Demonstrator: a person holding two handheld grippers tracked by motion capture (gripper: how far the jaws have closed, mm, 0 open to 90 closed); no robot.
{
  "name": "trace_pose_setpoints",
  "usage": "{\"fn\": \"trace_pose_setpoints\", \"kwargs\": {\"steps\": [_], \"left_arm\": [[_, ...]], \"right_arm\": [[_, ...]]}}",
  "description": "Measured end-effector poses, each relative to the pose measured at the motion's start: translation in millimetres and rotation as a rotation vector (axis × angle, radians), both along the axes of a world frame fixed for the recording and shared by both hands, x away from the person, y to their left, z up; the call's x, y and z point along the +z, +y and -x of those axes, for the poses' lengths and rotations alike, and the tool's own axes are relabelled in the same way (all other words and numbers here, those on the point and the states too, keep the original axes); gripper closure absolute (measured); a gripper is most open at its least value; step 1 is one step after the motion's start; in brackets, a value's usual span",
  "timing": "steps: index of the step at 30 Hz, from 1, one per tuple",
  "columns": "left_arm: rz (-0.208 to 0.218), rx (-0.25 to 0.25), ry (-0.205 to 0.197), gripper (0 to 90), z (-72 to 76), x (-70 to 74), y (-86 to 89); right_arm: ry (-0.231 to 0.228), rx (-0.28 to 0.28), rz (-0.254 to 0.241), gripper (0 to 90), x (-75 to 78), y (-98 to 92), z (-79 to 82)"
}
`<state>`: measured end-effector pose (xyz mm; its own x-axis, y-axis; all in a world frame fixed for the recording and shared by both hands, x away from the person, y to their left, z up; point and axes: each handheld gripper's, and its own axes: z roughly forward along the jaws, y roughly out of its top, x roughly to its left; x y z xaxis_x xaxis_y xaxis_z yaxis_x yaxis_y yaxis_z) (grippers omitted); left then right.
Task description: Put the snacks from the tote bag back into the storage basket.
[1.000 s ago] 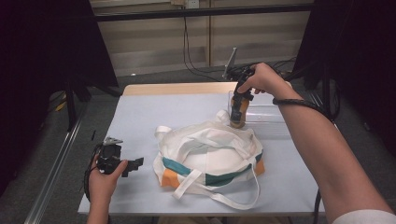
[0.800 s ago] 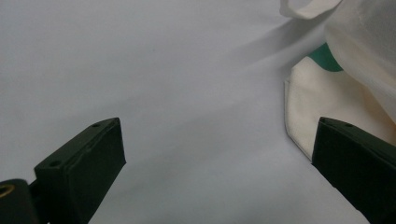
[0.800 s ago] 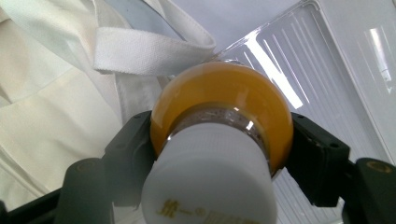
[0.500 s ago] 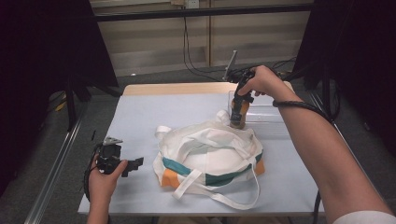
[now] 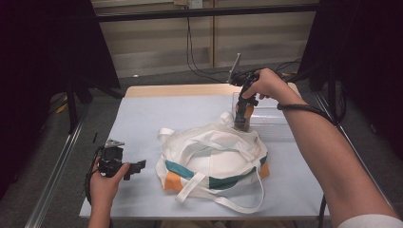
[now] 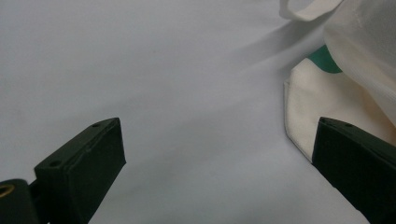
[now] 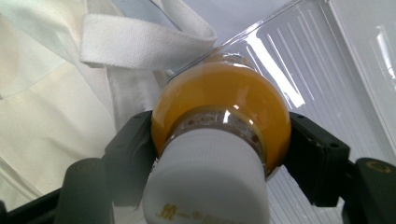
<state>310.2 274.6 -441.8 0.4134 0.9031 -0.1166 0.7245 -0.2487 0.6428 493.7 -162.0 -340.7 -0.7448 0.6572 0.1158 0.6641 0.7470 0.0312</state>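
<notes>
While your right gripper [image 5: 243,113] holds the orange juice bottle [image 7: 223,120] upright at the tote bag's [image 5: 214,156] far rim, you look to be mid-transfer between the bag and the clear plastic tray [image 5: 271,116].

Your right jaws are closed on the bottle's shoulder just below its white cap [image 7: 208,179]; the cap faces up toward the gripper's camera, so the long axis runs vertical, base down, right where the bag's far edge meets the tray. Which way the bottle is headed cannot be told. The next move probably calls for keeping it plumb and clear of the bag's white strap [image 7: 140,42]. Your left gripper [image 5: 124,166] rests on the table [image 5: 142,118] beside the bag's near-left corner, jaws wide apart and empty.
</notes>
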Motion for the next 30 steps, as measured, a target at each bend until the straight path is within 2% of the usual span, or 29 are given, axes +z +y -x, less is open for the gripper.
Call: {"fn": "trace_pose_setpoints", "kwargs": {"steps": [9,16,23,27,30], "left_arm": [[-0.015,-0.014,0.006,2.4,-0.5,-0.2,-0.1],[-0.013,-0.014,0.009,2.4,-0.1,-0.3,-0.7],[-0.012,-0.014,0.006,2.4,0.0,0.0,-0.8],[-0.013,-0.021,0.012,2.3,-0.1,-0.3,-1.4],[-0.011,-0.011,0.004,2.4,-0.2,-0.8,-2.9]], "right_arm": [[0.003,-0.017,-0.009,29.6,-2.4,-3.2,0.1],[-0.023,-0.027,-0.034,29.3,-4.4,-4.4,-1.0],[-0.035,-0.061,-0.037,28.8,-4.8,-6.4,-0.7],[-0.04,-0.085,-0.052,27.5,-5.0,-8.5,-0.5],[-0.056,-0.096,-0.051,23.3,-2.3,-9.3,-0.3]]}}
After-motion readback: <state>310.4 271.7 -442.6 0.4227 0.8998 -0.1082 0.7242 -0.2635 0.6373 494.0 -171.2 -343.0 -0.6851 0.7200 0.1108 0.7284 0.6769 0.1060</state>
